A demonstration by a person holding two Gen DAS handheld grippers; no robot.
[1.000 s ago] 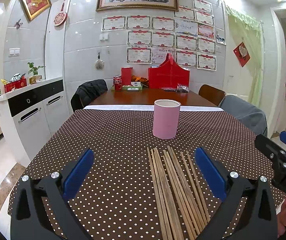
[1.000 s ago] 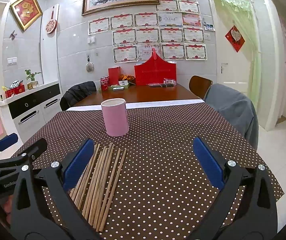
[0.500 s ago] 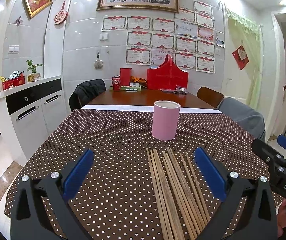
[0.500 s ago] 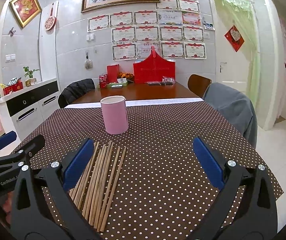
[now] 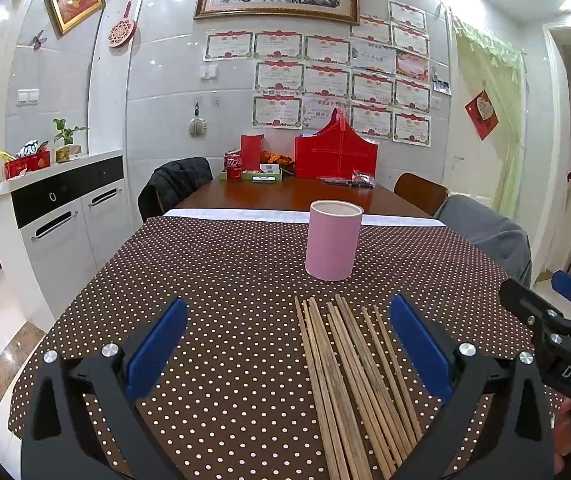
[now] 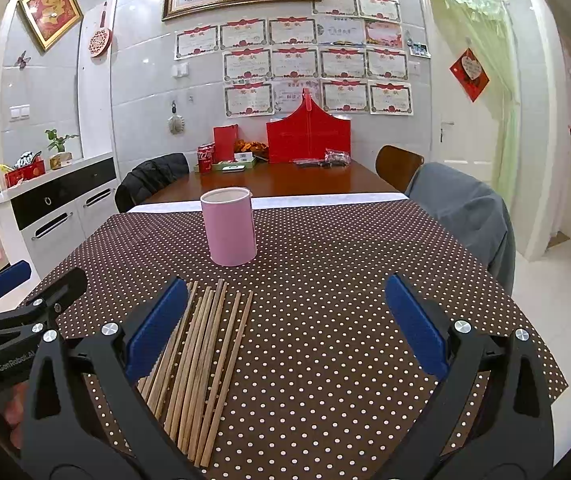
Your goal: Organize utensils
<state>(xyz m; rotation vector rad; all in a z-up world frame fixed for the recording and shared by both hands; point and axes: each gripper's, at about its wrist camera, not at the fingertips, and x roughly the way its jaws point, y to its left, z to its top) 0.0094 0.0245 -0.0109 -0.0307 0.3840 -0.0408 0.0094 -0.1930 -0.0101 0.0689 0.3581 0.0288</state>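
Little has moved since the earlier frames — both views have only drifted slightly, and the cup and chopsticks lie where they did.

We see the worktop (image 5: pixel 225 264) under a brown cloth with white dots; beyond the cloth's far edge the bare wood carries red boxes and a can. A grey-draped chair (image 6: pixel 465 208) stands at its right side.

Our left gripper (image 5: pixel 287 344) hovers above the near part of the cloth, its blue-padded fingers (image 5: pixel 157 346) spread wide with nothing between them. Our right gripper (image 6: pixel 285 328) is just as wide apart and holds nothing. From the right wrist we see the left gripper (image 6: pixel 25 316) off to the left, and from the left wrist the right gripper (image 5: pixel 557 332) at the right edge.

The pink cup (image 5: pixel 333 240) stands upright and open-topped on the cloth, just beyond the far tips of the chopsticks (image 5: pixel 349 376). These lie flat in a loose side-by-side bundle, pointing toward the cup — in the right wrist view the chopsticks (image 6: pixel 201 360) run beside that gripper's left finger, in the left wrist view near its right finger.
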